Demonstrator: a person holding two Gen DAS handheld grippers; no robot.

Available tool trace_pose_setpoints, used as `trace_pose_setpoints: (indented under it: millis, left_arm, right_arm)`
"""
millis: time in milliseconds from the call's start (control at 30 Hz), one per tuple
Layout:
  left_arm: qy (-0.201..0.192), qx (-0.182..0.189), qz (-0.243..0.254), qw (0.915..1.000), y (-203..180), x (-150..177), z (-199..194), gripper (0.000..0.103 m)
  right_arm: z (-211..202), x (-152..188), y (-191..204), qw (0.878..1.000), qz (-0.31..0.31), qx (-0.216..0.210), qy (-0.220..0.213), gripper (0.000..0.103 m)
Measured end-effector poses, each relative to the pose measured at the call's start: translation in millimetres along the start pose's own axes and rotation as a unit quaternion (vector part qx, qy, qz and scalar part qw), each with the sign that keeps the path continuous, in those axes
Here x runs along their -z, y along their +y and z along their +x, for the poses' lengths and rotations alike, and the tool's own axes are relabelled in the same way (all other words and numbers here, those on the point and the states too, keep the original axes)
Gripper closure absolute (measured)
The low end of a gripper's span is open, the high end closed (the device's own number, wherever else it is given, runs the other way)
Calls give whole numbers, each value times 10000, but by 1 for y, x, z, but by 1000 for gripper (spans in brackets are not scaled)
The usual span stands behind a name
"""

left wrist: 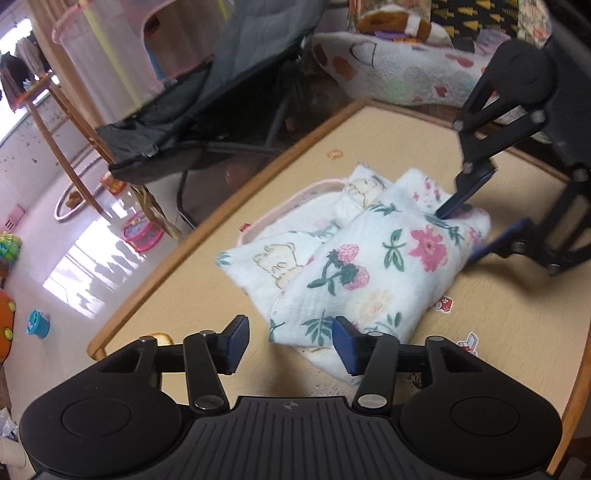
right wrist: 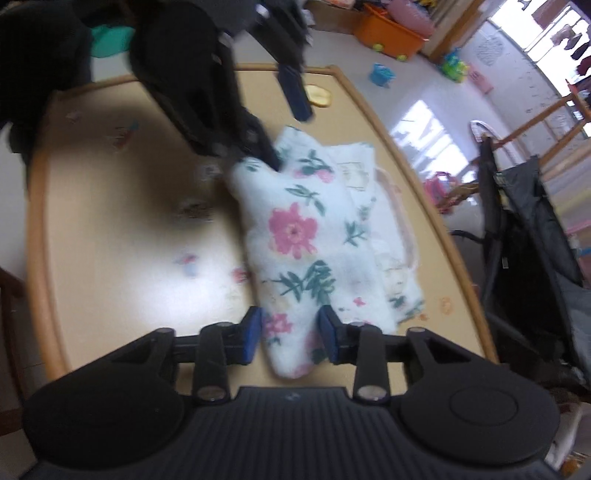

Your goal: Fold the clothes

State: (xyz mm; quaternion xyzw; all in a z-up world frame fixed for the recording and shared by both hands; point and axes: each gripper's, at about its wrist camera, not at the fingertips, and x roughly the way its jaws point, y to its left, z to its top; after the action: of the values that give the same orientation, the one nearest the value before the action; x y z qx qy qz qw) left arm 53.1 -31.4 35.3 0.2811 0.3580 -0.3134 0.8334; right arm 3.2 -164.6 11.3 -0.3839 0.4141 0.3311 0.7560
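Observation:
A folded white cloth with pink flowers and green leaves (left wrist: pixel 369 266) (right wrist: pixel 295 236) lies on a light wooden table (left wrist: pixel 369 125) (right wrist: pixel 110 221). A second white layer with bear prints (left wrist: pixel 280 258) shows beneath it. My left gripper (left wrist: pixel 290 343) is open; its right pad (left wrist: pixel 345 345) touches the cloth's near corner and the gap is bare. From the right wrist it shows blurred (right wrist: pixel 282 125) at the cloth's far end. My right gripper (right wrist: pixel 290 334) (left wrist: pixel 469 229) is shut on the cloth's other end, with fabric filling the gap between its blue pads.
A dark folding chair (left wrist: pixel 207 110) (right wrist: pixel 524 240) stands close beside the table's long edge. A patterned quilt (left wrist: pixel 406 74) lies past the far end. Small stickers (left wrist: pixel 445 304) dot the tabletop. Toys (left wrist: pixel 142 230) and an orange bin (right wrist: pixel 391 29) sit on the floor.

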Motion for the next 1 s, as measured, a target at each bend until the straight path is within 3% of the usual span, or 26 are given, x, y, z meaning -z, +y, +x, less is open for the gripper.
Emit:
trace_pose_setpoints:
  millis: [100, 200, 400, 567, 733, 867, 1000]
  left_arm:
    - [-363, 133, 30, 9992, 3, 5, -19, 49]
    - [-581, 344, 483, 9965, -5, 10, -36, 46]
    - [-601, 609, 1680, 9821, -38, 16, -45, 45]
    - [-439, 340, 2472, 9674, -65, 13, -25, 45]
    - [-126, 429, 2464, 9681, -66, 3, -2, 53]
    - [-35, 621, 2203, 9734, -58, 5, 0, 79]
    - [36, 775, 2005, 9766, -51, 7, 2, 81]
  right_arm:
    - [7, -3, -5, 9999, 132, -37, 89, 80]
    - [9, -5, -13, 9992, 299, -195, 163, 81]
    - [9, -4, -20, 9977, 514, -386, 210, 81]
    - [8, -3, -26, 9961, 676, -530, 217, 81]
    - [6, 0, -33, 9948, 791, -621, 174, 80]
    - [2, 5, -37, 9930, 949, -708, 45, 79]
    - [-5, 9, -41, 9897, 1121, -892, -46, 76]
